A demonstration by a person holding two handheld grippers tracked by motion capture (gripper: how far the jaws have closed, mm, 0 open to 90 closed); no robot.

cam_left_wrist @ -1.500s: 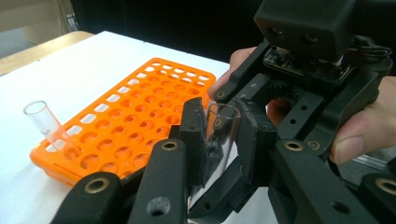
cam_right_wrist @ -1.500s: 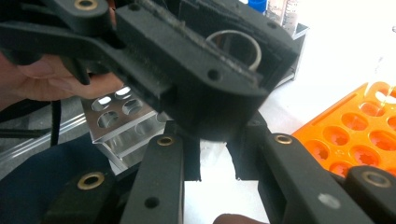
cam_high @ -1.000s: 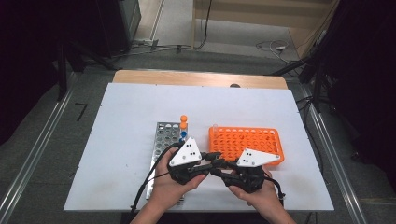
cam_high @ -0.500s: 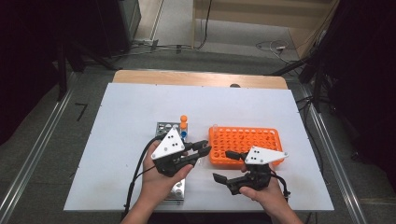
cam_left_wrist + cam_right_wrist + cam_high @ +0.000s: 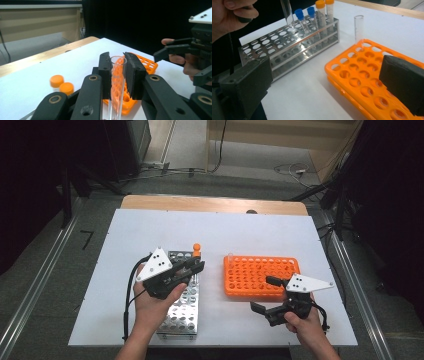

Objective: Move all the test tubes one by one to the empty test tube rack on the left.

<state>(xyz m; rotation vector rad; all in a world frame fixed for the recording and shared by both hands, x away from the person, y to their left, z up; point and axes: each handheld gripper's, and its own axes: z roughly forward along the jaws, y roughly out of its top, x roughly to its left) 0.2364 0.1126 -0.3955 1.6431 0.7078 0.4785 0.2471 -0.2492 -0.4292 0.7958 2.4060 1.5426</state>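
Two racks stand on the white table (image 5: 125,230) in the high view: a metal rack (image 5: 182,310) to the left and an orange rack (image 5: 260,276) to the right, well apart. The left gripper (image 5: 195,266) hangs over the far end of the metal rack, and the hand beneath it hides much of that rack; the clear tube it carries cannot be made out here. The right gripper (image 5: 263,294) lies at the near edge of the orange rack, its jaws having just been opening, with nothing between them. One clear uncapped tube (image 5: 230,258) stands in the orange rack's far left corner. In the left gripper view, the jaws are clamped on the clear tube (image 5: 115,82), upright, its lower end cut off by the frame; orange caps (image 5: 61,84) appear blurred at the left. In the right gripper view, the wide-spread jaws are cropped at both edges, and the held tube's rounded tip hovers above the metal rack's holes, beside blue-capped tubes (image 5: 304,15).
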